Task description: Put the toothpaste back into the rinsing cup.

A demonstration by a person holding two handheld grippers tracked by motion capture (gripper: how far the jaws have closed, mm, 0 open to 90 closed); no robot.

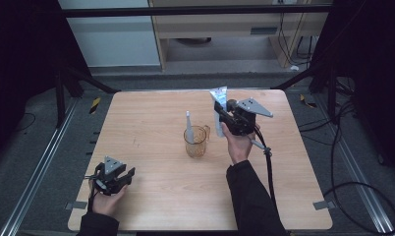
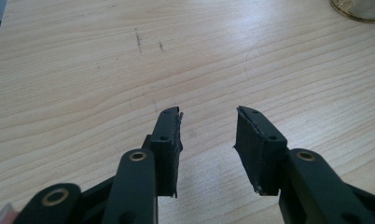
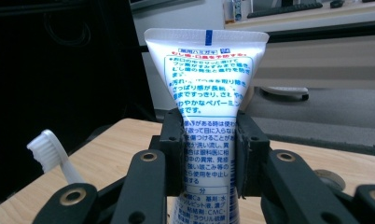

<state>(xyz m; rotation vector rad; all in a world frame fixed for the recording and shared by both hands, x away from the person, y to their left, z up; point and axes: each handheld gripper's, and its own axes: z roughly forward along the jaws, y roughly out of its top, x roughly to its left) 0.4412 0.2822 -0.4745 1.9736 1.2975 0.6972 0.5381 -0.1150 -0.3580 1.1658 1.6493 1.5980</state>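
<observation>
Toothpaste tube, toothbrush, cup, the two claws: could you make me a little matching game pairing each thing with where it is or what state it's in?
Things:
1. toothpaste tube
2. toothbrush
3. amber cup
4. left claw

Places or states:
A. open, with bare wooden table between its jaws
B. standing on the table near its middle
C. clamped upright in the right claw, crimped end up
D. standing in the cup, bristles up

Pairs: 1-C, 2-D, 3-B, 4-A
</observation>
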